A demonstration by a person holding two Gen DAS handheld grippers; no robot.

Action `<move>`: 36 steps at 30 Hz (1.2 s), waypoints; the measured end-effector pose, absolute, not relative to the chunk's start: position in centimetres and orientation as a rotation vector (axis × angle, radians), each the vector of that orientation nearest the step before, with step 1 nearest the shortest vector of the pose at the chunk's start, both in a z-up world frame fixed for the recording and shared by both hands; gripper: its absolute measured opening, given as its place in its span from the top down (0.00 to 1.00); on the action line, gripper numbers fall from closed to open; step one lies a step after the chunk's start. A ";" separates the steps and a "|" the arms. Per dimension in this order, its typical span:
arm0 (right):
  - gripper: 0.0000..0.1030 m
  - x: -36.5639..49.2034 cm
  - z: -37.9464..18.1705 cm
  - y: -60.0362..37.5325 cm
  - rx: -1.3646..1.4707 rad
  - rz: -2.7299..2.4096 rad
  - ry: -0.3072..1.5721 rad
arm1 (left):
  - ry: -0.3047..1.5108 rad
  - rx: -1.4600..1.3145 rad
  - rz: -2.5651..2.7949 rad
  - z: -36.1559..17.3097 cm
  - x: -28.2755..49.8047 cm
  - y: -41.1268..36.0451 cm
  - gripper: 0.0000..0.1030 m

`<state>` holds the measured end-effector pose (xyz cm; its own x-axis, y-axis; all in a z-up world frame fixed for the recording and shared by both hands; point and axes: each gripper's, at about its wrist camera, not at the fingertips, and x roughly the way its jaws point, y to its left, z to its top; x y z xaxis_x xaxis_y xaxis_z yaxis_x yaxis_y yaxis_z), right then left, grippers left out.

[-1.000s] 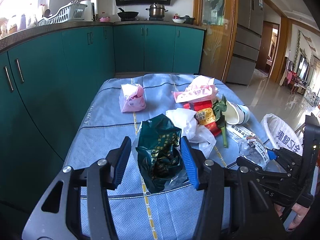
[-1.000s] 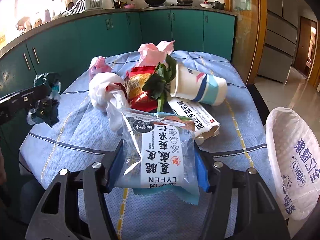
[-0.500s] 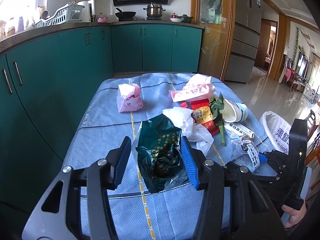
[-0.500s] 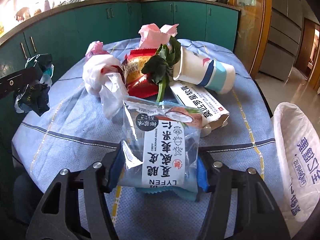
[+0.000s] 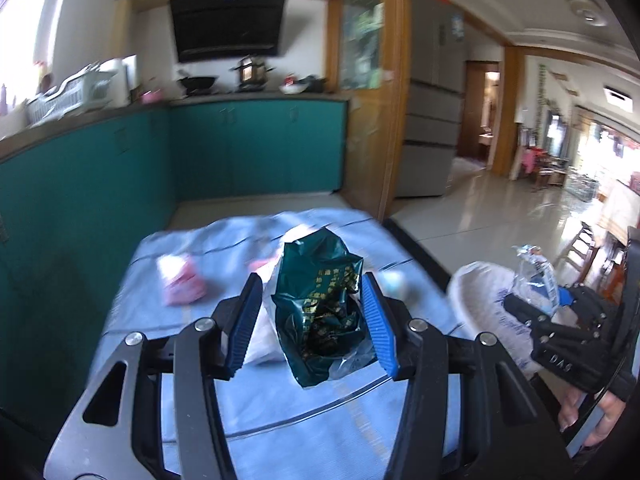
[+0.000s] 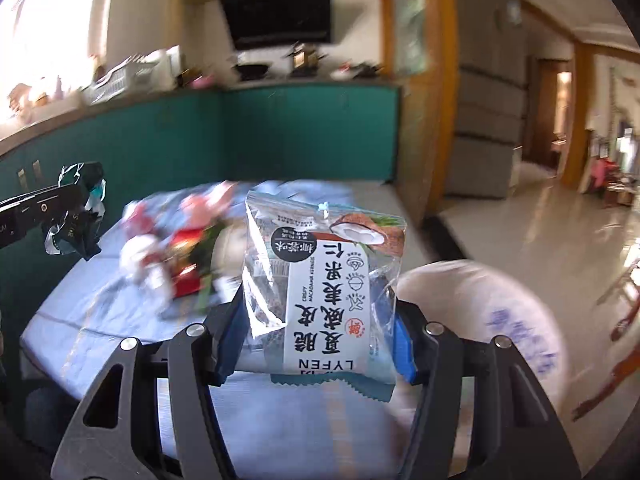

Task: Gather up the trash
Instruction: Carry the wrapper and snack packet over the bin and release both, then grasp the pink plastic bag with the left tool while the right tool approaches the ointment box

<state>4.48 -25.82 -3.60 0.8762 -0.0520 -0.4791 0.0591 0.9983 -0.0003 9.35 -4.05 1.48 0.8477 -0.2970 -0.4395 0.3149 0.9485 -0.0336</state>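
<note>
Gripping crumpled dark green wrapper in half-closed left gripper | pinching clear snack packet in half-closed right gripper | hanging above blue tablecloth, remaining litter pile ahead, white bag lying rightward

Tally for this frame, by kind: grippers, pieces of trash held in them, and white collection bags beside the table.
Grippers: 2, the left gripper and the right gripper
Held trash: 2, a dark green bag in the left, a clear snack packet in the right
White collection bag: 1
Total: 5
</note>
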 end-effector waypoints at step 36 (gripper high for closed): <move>0.30 1.9 -9.3 -40.7 0.118 -0.481 0.714 | 0.629 0.138 -0.853 -6.8 14.9 -30.4 0.34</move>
